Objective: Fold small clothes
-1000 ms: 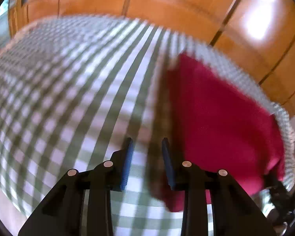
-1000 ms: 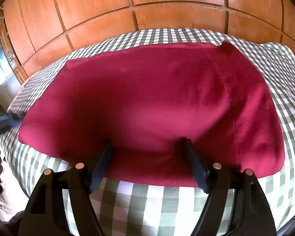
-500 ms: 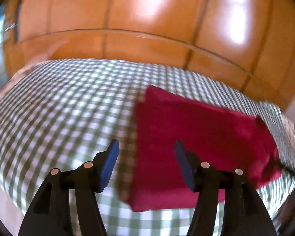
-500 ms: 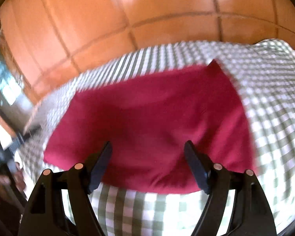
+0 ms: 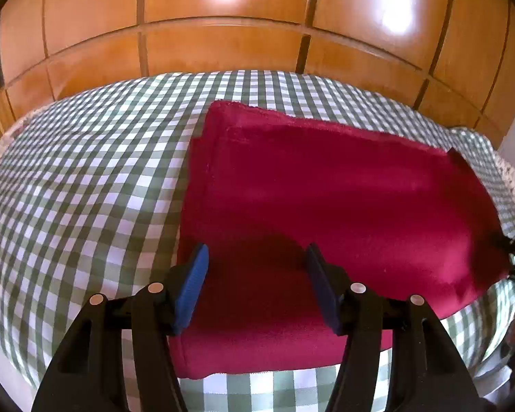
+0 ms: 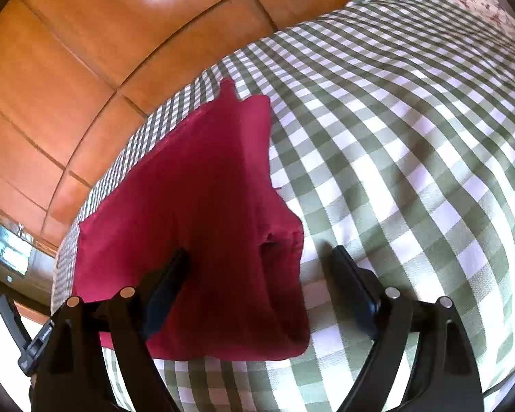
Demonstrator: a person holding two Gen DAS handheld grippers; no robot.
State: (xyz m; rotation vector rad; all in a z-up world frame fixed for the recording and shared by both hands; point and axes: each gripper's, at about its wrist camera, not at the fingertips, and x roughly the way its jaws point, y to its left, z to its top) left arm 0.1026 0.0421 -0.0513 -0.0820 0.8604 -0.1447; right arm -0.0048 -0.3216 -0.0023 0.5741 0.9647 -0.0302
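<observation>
Now both my tools, left tool (image 5: 255, 283) and right tool (image 6: 259, 286), have just opened wide, empty, over the folded red cloth (image 5: 326, 206) at lower centre, so this fold looks finished.

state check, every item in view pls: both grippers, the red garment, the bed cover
left gripper: open, has just been opening, nothing gripped
right gripper: open, has just been opening, nothing gripped
red garment: folded, lying flat
checked bedspread: spread out under garment

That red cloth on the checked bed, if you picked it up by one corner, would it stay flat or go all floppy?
Probably floppy: the red cloth already lies folded in soft layers with a rumpled corner. It looks light and unlikely to slide on the checked cover.
</observation>
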